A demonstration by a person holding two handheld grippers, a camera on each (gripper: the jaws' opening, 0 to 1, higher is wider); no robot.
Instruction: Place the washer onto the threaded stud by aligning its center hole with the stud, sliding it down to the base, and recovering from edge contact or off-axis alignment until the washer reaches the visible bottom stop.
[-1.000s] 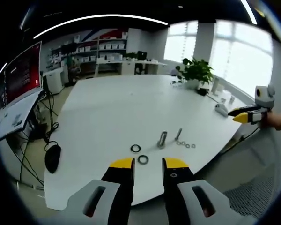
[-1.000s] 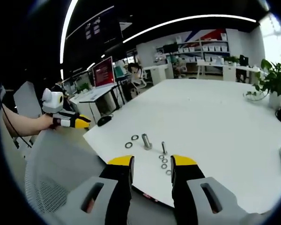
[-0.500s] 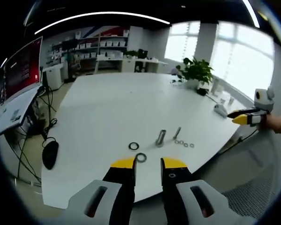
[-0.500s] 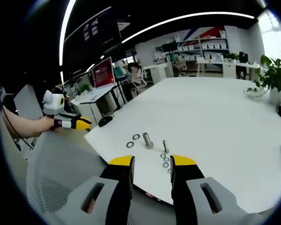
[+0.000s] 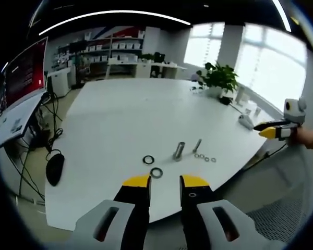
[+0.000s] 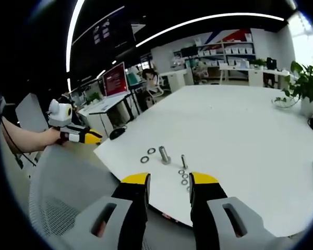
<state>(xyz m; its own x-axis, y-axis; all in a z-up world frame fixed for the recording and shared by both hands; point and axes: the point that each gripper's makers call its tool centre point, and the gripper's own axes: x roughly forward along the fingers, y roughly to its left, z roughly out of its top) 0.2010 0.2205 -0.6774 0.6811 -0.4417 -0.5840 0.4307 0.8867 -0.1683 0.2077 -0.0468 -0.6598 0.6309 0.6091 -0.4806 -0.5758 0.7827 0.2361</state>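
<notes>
We find a computer mouse (image 5: 54, 168) lying at the left edge of the white tabletop (image 5: 130, 112) in the left gripper view. Moving rightward, two large washers (image 5: 152, 165) lie flat on the tabletop, one just beyond the other, close to the near edge. Next stands one large bolt (image 5: 179, 151), upright, its long axis vertical and slightly tilted in the view. Right of it stands one slimmer threaded stud (image 5: 197, 146), also upright, long axis rising from the tabletop. At its foot we count three small washers (image 5: 205, 157), flat, in a short row running rightward, none of them on the stud. Further back a potted plant (image 5: 219, 79) stands on the tabletop.

The left gripper (image 5: 165, 182) hangs over the near table edge with its yellow-tipped jaws parted by a moderate gap, nothing between them. At far right we see the right gripper (image 5: 274, 128), held in a hand off the tabletop.

In the right gripper view, the right gripper (image 6: 167, 180) likewise shows a moderate gap with nothing held.
</notes>
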